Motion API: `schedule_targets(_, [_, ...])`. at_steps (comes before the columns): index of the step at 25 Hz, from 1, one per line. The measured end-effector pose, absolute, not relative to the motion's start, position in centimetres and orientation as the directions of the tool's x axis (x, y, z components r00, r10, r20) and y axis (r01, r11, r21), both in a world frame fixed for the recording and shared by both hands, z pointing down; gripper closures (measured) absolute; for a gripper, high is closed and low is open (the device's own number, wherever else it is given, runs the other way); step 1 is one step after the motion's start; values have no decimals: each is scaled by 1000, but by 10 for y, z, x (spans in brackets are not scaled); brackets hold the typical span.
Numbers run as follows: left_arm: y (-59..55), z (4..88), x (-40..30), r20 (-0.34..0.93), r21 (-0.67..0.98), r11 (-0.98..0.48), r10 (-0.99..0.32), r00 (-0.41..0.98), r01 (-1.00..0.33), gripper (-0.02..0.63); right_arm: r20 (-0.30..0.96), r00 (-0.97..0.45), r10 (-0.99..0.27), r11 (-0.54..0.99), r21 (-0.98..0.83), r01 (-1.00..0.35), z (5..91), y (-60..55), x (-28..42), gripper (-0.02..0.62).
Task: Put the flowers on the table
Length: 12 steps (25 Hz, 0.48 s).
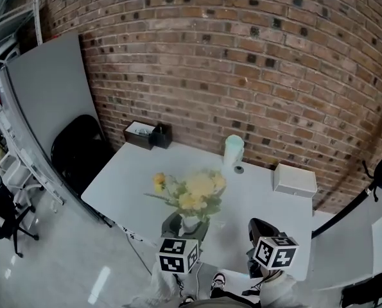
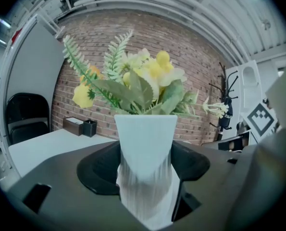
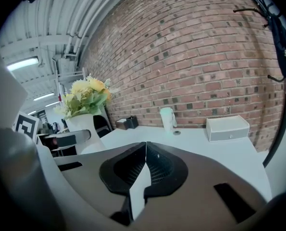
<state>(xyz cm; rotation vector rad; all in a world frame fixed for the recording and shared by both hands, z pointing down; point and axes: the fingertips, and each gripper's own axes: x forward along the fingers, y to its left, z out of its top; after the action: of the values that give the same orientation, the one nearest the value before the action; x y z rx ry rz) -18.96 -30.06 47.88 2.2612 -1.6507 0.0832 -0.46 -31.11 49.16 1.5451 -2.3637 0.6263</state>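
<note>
A bunch of yellow and pale flowers with green fern leaves (image 1: 194,194) stands in a white ribbed vase (image 2: 147,150). My left gripper (image 2: 145,170) is shut on the vase's narrow lower part and holds it upright over the near part of the white table (image 1: 133,178). The vase's base is hidden, so I cannot tell whether it touches the table. In the head view the left gripper (image 1: 183,226) is under the blooms. My right gripper (image 1: 260,230) is to the right of the vase, over the table's front edge. Seen in its own view, the right gripper (image 3: 145,170) is shut with nothing in it, and the flowers (image 3: 85,97) show at its left.
Near the brick wall stand a pale cup (image 1: 234,149), a white box (image 1: 295,179), and a dark tissue box (image 1: 139,134) with a black holder (image 1: 160,135). A black chair (image 1: 78,149) and a grey panel (image 1: 49,88) are left of the table. A black coat stand (image 1: 370,188) is at right.
</note>
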Motion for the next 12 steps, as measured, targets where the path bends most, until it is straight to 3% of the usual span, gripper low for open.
schedule_targets(12, [-335,489,-185,287,212,-260,-905,315,-942,293,453,-411,-791,324,-259,-910,508,-345,5,571])
